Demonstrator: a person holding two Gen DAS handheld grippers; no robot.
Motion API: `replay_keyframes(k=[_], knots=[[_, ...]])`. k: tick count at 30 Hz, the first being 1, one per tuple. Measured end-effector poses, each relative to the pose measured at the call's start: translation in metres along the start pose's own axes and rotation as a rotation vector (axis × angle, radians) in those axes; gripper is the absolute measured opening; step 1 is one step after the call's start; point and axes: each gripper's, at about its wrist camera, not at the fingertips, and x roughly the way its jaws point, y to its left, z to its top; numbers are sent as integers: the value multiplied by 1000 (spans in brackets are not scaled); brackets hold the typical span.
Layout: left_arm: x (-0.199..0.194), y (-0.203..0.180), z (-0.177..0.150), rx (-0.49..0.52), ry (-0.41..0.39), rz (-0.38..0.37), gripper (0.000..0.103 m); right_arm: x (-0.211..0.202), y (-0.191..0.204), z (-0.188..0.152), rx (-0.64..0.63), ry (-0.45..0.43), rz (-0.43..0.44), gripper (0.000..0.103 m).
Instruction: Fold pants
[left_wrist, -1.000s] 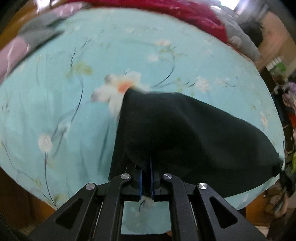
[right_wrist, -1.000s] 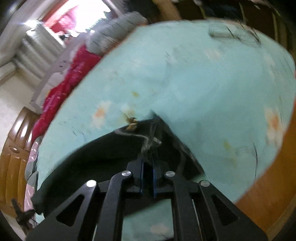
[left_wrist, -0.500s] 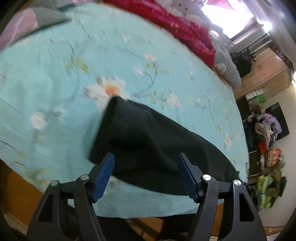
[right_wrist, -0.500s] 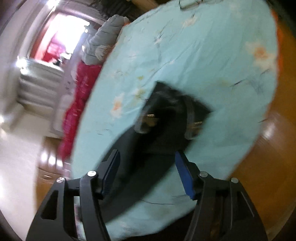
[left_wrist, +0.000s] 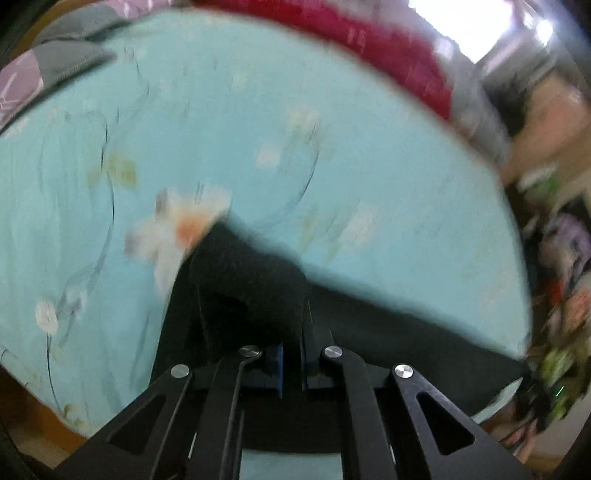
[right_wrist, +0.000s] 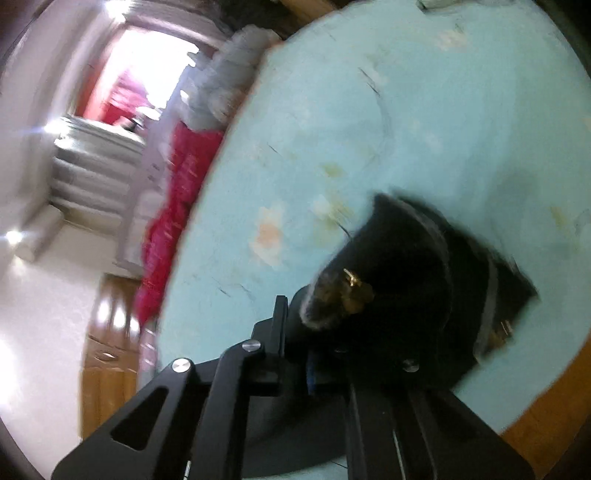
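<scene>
Black pants (left_wrist: 251, 280) lie folded on a light blue flowered bed sheet (left_wrist: 258, 110). In the left wrist view my left gripper (left_wrist: 291, 354) is shut on a raised fold of the black cloth near the pants' left end. In the right wrist view the pants (right_wrist: 406, 266) show their waist end, with a gold button (right_wrist: 354, 284) and a pale band. My right gripper (right_wrist: 306, 350) is shut on this end. Bunched cloth drapes over its right finger and hides it. Both views are motion-blurred.
A red blanket (left_wrist: 388, 48) and grey bedding (right_wrist: 229, 74) lie along the far side of the bed. Grey and pink clothes (left_wrist: 59, 62) sit at the far left corner. The wooden bed edge (right_wrist: 546, 406) runs close beside the pants. Clutter (left_wrist: 565, 258) stands beyond the bed.
Both grippers let the pants go and stood wide open half a second ago. Both have since shut again on the black cloth and pulled it up into folds.
</scene>
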Motion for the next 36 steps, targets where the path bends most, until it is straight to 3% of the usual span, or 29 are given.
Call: replay_keyframes(k=[2,4,6,8,10,11,14,20,21,22,24,27,28,29,30,31,32,34,36], knots=[[-38,-8,13,-2,-118,-65,5,-23,25,14,-32,-84,108,9],[-58,-6,10,-10,-144,-115,5,-47,43,22,-97,-144,143,9],[-60,4,-10,6,-122,-133,5,-56,36,19,-95,-132,135,9],[-35,21,-39,24,-29,-85,5,-55,12,5,-78,-94,73,9],[-2,46,-59,-26,88,-17,5,-46,-17,-14,-62,-22,-3,11],[9,58,-65,-83,127,-25,5,-42,-28,-22,-46,-4,-35,12],[14,74,-65,-177,116,-91,5,-33,-46,-30,19,20,-75,12],[7,56,-58,-123,91,-61,8,-24,-44,-30,32,35,-62,14],[4,54,-60,-118,86,-58,11,-24,-41,-33,45,29,-30,23],[3,53,-61,-112,82,-53,14,-26,-38,-38,44,24,-18,52],[3,53,-57,-117,79,-48,28,-25,-33,-45,14,14,-58,83],[5,53,-56,-148,81,-55,46,-18,-29,-41,-24,-34,-107,82],[9,51,-54,-155,77,-52,48,-14,-30,-38,-11,-37,-86,79],[13,49,-52,-159,73,-39,44,-11,-30,-35,-2,-42,-73,75],[17,47,-50,-159,70,-17,20,-4,-29,-33,1,-46,-74,56],[22,42,-44,-151,69,9,1,4,-26,-31,-6,-34,-65,24],[26,38,-38,-145,80,13,4,16,-22,-29,-20,1,-59,9],[18,32,-22,-165,46,9,4,34,-5,-17,-59,48,-56,6],[-8,25,-7,-183,-17,-74,4,20,18,0,-79,-1,56,6]])
